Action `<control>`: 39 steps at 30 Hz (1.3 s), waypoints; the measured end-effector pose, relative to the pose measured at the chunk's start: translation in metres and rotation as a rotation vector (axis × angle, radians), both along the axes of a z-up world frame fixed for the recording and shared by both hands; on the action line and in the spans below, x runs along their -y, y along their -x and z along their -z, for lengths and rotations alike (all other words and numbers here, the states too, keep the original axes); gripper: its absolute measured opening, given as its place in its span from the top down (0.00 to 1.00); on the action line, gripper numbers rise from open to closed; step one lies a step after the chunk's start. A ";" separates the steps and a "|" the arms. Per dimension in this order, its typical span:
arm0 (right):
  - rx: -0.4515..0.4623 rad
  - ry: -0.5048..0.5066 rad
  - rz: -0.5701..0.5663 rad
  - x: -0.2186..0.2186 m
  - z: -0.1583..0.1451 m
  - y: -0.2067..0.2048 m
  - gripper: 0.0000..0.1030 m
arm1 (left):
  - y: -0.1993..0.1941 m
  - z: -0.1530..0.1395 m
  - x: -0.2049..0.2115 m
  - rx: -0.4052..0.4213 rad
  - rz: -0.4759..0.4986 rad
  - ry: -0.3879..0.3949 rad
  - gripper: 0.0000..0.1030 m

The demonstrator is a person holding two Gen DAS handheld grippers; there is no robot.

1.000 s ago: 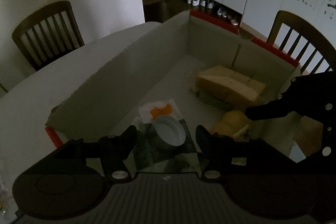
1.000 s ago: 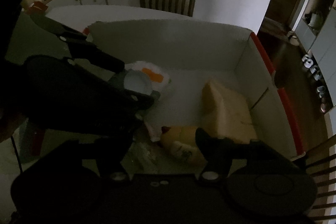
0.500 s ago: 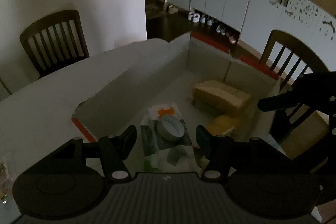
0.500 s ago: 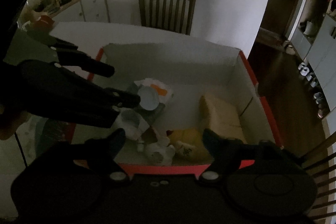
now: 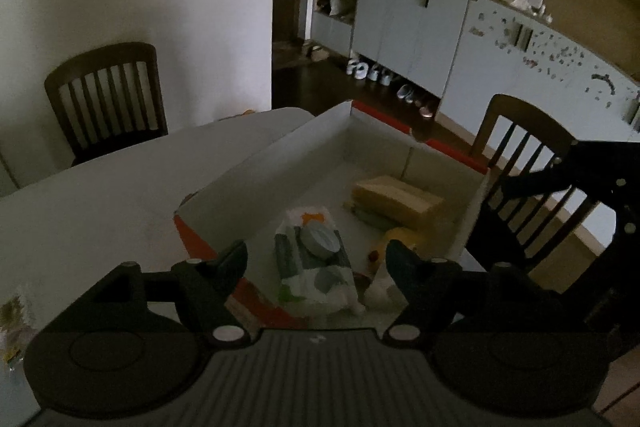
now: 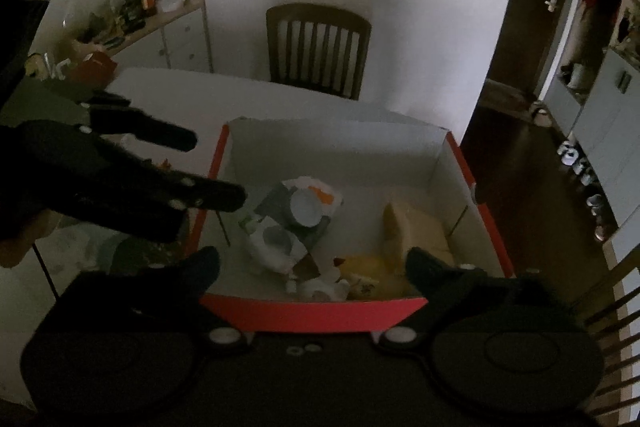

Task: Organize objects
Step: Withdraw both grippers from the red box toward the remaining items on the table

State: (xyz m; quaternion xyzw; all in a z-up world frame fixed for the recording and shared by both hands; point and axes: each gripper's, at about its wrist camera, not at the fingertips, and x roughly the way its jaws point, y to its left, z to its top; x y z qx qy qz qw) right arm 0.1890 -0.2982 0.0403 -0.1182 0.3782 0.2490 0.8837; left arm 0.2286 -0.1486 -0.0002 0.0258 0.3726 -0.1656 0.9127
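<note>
Both empty: left gripper and right gripper, jaws spread wide above the red-rimmed white cardboard box. Ahead and below, green-white soft packet under a grey round lid. Best kept high while clearing the rim.

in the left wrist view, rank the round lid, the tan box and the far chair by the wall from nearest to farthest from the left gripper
1. Round lid, just ahead of the open left gripper, lying on the printed packet inside the red box.
2. Tan box, deeper in the red box, toward the right.
3. Chair by the wall, beyond the table, far left.
</note>
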 end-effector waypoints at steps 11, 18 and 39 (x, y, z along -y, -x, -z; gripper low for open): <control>0.011 -0.059 0.026 -0.035 -0.014 0.027 0.01 | 0.046 -0.006 -0.062 0.012 -0.014 0.031 0.21; -0.004 -0.098 0.047 -0.072 -0.012 0.045 0.01 | 0.071 -0.001 -0.115 -0.015 -0.049 0.070 0.15; -0.067 -0.073 0.060 -0.191 0.016 0.061 0.01 | 0.089 0.032 -0.277 -0.014 -0.272 0.047 0.01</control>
